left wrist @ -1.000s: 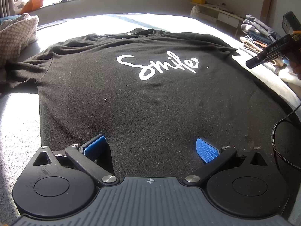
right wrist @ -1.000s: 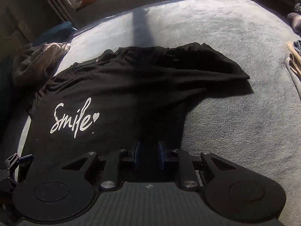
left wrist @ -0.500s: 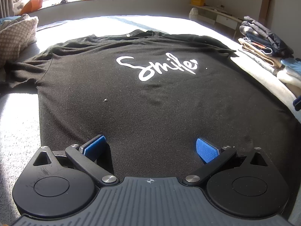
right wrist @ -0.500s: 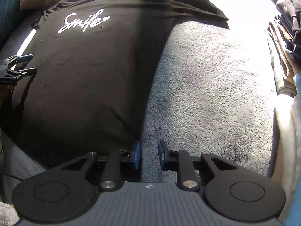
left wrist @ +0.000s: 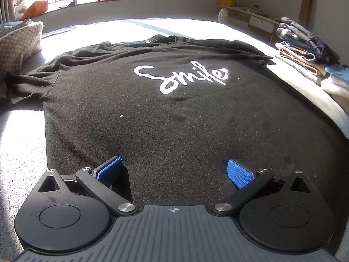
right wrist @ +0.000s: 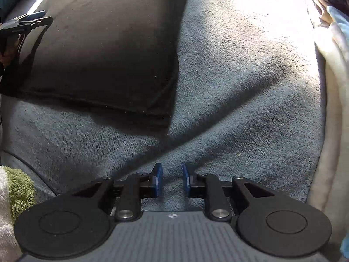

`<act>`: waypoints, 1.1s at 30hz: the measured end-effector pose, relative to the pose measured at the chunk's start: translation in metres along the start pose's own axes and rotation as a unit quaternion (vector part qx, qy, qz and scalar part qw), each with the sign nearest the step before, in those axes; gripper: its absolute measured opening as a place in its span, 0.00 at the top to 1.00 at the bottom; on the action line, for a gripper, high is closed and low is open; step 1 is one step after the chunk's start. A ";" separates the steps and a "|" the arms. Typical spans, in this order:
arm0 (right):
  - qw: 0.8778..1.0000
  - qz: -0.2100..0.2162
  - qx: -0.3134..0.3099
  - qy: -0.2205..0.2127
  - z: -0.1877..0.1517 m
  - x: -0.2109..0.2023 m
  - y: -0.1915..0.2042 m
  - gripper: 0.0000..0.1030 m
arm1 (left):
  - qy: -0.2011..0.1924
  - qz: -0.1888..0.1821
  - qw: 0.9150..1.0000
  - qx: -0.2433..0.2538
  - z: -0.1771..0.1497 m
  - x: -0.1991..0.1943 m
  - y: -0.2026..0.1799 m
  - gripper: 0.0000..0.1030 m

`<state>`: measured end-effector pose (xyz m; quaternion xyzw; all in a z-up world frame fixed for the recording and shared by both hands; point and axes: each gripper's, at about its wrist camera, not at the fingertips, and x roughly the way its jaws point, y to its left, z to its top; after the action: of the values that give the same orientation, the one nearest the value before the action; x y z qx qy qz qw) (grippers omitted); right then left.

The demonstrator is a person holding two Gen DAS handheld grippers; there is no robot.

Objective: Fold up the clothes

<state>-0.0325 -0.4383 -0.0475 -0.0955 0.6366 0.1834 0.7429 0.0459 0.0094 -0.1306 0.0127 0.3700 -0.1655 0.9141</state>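
Observation:
A black T-shirt (left wrist: 174,109) with white "Smile" lettering lies flat, front up, on a grey blanket. My left gripper (left wrist: 174,170) hovers over its near hem, blue pads (left wrist: 238,174) spread wide, nothing between them. In the right wrist view the T-shirt (right wrist: 109,54) fills the upper left, and its hem corner (right wrist: 168,118) lies just ahead of my right gripper (right wrist: 171,178). That gripper points steeply down at bare blanket (right wrist: 240,87), with a narrow gap between its pads and nothing in it. The left gripper (right wrist: 28,20) shows at the far left edge.
A stack of folded clothes (left wrist: 305,45) sits at the right of the bed. A checked cloth (left wrist: 17,45) lies at the far left. Cream folded fabric (right wrist: 331,109) borders the blanket on the right, and a green fluffy piece (right wrist: 19,187) lies near left.
My right gripper has swept back from over the shirt to the blanket beside the hem corner, tipping further down, and has left the left wrist view. The left gripper stayed put.

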 end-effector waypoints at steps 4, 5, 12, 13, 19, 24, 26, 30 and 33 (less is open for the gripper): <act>0.990 0.023 0.075 -0.117 0.051 -0.029 -0.025 0.78 | -0.001 0.005 1.000 -0.002 0.000 0.000 -0.001 0.00; 0.986 0.025 0.087 -0.140 0.066 -0.032 -0.029 0.75 | -0.001 0.006 1.000 -0.003 0.001 -0.001 -0.001 0.00; 0.951 0.029 0.180 -0.250 0.205 -0.017 -0.069 0.57 | -0.015 0.016 0.999 -0.032 0.014 -0.004 0.010 0.00; 0.949 0.029 0.185 -0.254 0.221 -0.013 -0.072 0.57 | -0.017 0.017 0.999 -0.037 0.017 -0.003 0.012 0.00; 0.945 0.047 0.180 -0.270 0.301 0.026 -0.050 0.57 | -0.026 0.031 0.998 -0.052 0.031 0.002 0.026 0.00; 0.949 0.077 0.138 -0.272 0.328 0.044 -0.004 0.57 | -0.051 0.060 0.995 -0.062 0.045 -0.005 0.052 0.00; 0.953 0.086 0.111 -0.267 0.338 0.049 0.019 0.57 | -0.065 0.078 0.991 -0.085 0.050 -0.007 0.070 0.00; 0.961 0.082 0.043 -0.259 0.370 0.055 0.067 0.57 | -0.084 0.127 0.975 -0.160 0.057 -0.006 0.119 0.01; 0.961 0.096 0.006 -0.258 0.401 0.053 0.109 0.58 | -0.095 0.171 0.956 -0.220 0.057 -0.008 0.157 0.02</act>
<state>0.2961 -0.1802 -0.0213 0.0215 0.4306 0.2681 0.8615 0.1280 0.1517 -0.0995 -0.1417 0.3015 0.0783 0.9396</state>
